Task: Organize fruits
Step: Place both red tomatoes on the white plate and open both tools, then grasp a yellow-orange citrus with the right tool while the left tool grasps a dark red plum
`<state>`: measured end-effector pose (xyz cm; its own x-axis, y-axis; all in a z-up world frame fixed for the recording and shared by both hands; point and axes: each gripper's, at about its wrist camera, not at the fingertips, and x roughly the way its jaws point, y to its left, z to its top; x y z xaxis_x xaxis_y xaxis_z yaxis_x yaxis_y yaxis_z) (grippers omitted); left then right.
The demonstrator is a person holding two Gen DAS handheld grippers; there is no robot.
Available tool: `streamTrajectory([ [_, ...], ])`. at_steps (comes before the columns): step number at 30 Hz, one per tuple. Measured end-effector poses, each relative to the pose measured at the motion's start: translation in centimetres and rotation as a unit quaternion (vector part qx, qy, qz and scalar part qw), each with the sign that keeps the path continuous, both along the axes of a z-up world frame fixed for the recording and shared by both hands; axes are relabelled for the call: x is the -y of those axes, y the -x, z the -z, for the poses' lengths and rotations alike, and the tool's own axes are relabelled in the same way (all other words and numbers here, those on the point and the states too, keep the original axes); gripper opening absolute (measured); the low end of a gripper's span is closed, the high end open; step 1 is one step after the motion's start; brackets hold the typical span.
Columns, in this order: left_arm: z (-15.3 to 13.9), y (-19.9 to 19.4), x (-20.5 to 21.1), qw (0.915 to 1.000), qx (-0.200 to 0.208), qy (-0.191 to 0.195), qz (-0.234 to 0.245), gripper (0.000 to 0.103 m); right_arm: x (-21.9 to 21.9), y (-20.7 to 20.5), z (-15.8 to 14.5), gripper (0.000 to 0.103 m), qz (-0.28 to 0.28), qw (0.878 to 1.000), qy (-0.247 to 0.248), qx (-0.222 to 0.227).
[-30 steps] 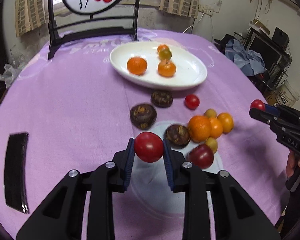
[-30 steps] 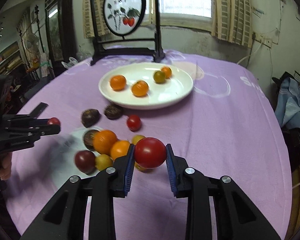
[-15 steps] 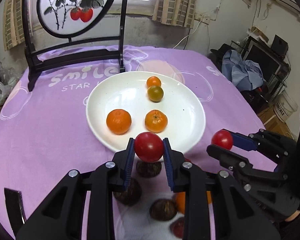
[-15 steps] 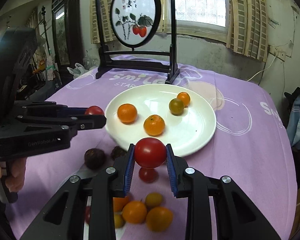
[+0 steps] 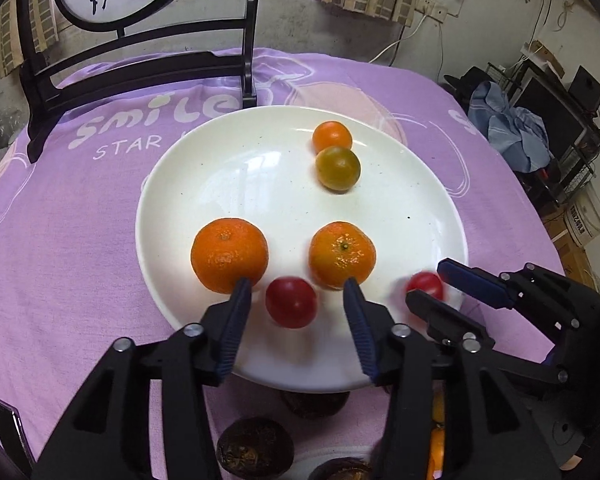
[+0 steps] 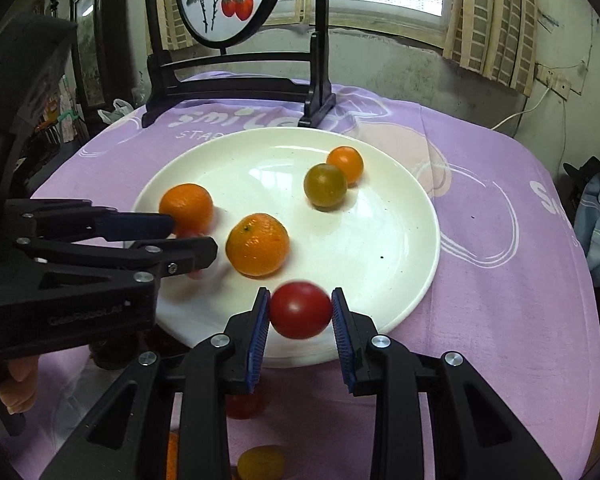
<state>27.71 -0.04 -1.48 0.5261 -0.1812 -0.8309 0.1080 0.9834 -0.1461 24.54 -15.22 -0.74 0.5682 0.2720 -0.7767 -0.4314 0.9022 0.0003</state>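
A white plate [image 5: 260, 184] on the purple cloth holds two large oranges [image 5: 229, 255] [image 5: 342, 254], a small orange [image 5: 332, 137] and a greenish fruit [image 5: 338, 168]. My left gripper [image 5: 296, 284] hangs over the plate's near edge, its jaws opening. A blurred red tomato [image 5: 291, 302] lies loose between them, clear of both pads. My right gripper [image 6: 300, 292] is over the near right rim of the plate [image 6: 380, 240]. Its jaws are starting to open, and the blue pads still touch a second red tomato [image 6: 300, 310]. The left gripper [image 6: 192, 234] shows side-on in the right wrist view.
A black-framed painted screen [image 5: 140, 76] stands behind the plate. Dark round fruits [image 5: 256, 454] and other loose fruit [image 6: 260, 462] lie on the cloth in front of it. A person's hand [image 6: 16, 388] holds the left tool. Room clutter [image 5: 516, 132] lies beyond the table's right edge.
Both grippers moved forward from the fruit pile to the plate's near edge. The left jaws spread and released their tomato. The right tomato sits slightly lower between its pads.
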Motion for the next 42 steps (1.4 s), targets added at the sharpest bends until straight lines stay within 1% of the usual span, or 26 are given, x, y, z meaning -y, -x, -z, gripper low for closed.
streamTrajectory([
  [2,-0.4,0.4,-0.3,1.0000,0.005,-0.004,-0.007,0.058,0.3,0.5,-0.3,0.041,0.002,1.000,-0.001,0.005],
  [5,-1.2,1.6,-1.1,0.9998,0.013,-0.001,-0.017,0.063,1.0,1.4,-0.9,0.043,0.005,1.000,-0.002,0.013],
  [6,-1.5,2.2,-1.3,0.9996,0.017,-0.002,-0.021,0.064,1.3,1.9,-1.1,0.047,0.005,1.000,-0.004,0.015],
  [7,-1.7,2.9,-1.6,0.9995,0.021,-0.005,-0.025,0.067,1.8,2.6,-1.4,0.049,0.004,1.000,-0.005,0.019],
  [8,-1.8,3.5,-1.9,0.9993,0.024,-0.008,-0.028,0.070,2.3,3.4,-1.7,0.054,0.005,1.000,-0.004,0.024],
  [10,-2.3,5.3,-2.4,0.9986,0.036,-0.015,-0.037,0.072,3.1,4.7,-2.0,0.055,0.004,0.999,0.000,0.032],
  [13,-2.8,8.0,-3.4,0.9969,0.052,-0.018,-0.055,0.080,4.7,6.8,-2.2,0.055,0.011,0.999,0.001,0.034],
  [17,-2.5,11.7,-4.3,0.9965,0.053,-0.014,-0.063,0.083,6.4,10.3,-1.7,0.056,0.015,1.000,-0.005,0.025],
  [20,-1.9,13.9,-4.5,0.9970,0.046,-0.009,-0.062,0.085,6.9,12.7,-1.1,0.068,0.014,1.000,-0.001,0.022],
  [24,-0.8,16.3,-4.5,0.9971,0.041,-0.006,-0.064,0.088,6.4,15.2,0.7,0.068,0.001,1.000,0.014,0.001],
  [26,-0.4,16.9,-4.5,0.9975,0.036,0.000,-0.061,0.088,5.9,16.1,1.7,0.068,-0.001,0.999,0.035,-0.004],
  [29,0.1,17.4,-4.4,0.9980,0.031,0.009,-0.055,0.088,5.5,16.1,2.7,0.068,0.009,0.998,0.053,-0.013],
  [37,0.9,17.8,-4.2,0.9986,0.028,0.019,-0.040,0.089,5.2,14.3,3.3,0.068,0.028,0.998,0.050,-0.015],
  [42,1.7,17.5,-4.0,0.9991,0.011,0.024,-0.032,0.089,4.7,12.5,3.5,0.068,0.025,0.999,0.044,-0.021],
])
